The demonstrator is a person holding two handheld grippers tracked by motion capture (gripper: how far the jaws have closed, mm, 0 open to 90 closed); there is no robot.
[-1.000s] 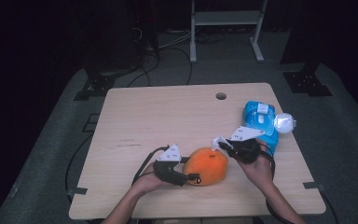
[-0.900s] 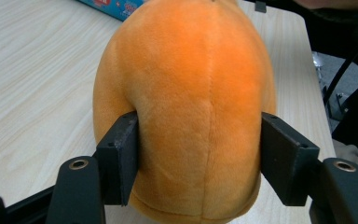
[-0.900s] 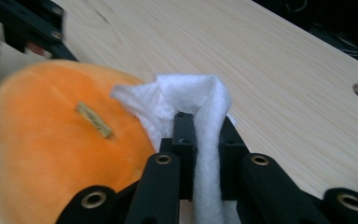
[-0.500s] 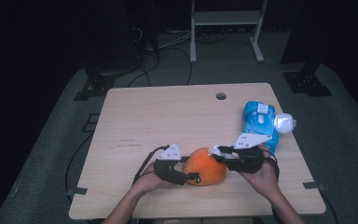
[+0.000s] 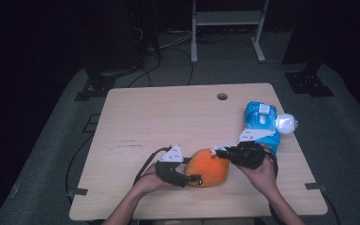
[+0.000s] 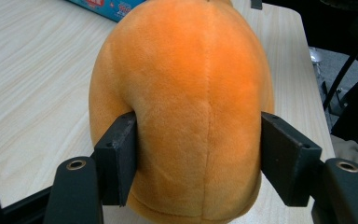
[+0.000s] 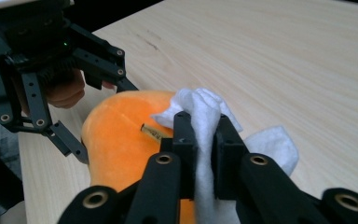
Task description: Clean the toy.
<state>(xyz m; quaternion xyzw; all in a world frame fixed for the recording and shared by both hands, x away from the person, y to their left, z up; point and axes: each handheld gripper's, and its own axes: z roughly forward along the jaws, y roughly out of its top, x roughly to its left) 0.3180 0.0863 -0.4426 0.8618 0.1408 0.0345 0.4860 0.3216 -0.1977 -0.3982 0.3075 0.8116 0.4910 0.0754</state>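
The orange plush (image 5: pixel 207 167) is being held down near the front edge of the table (image 5: pixel 159 117), clamped across its rounded end by the left gripper (image 5: pixel 180 177); in the left gripper view both pads (image 6: pixel 121 158) are pressing into the fabric, so the toy is being kept from sliding. That bracing is judged to serve the right gripper (image 5: pixel 224 152), whose jaws have just been closing and are now pinched tight on a wad of white stuffing (image 7: pixel 204 116) at the plush's far end, beside a small tan tab (possibly a zipper pull) (image 7: pixel 152 132). Whether the filling is being drawn out or pushed in cannot be told.

A blue pack (image 5: pixel 261 124) is lying just behind the right hand (image 5: pixel 262 176), with a white ball (image 5: pixel 286 123) touching its far side. Nothing is standing between the grippers and the plush; only the pack is crowding the right wrist should it be pulled back.
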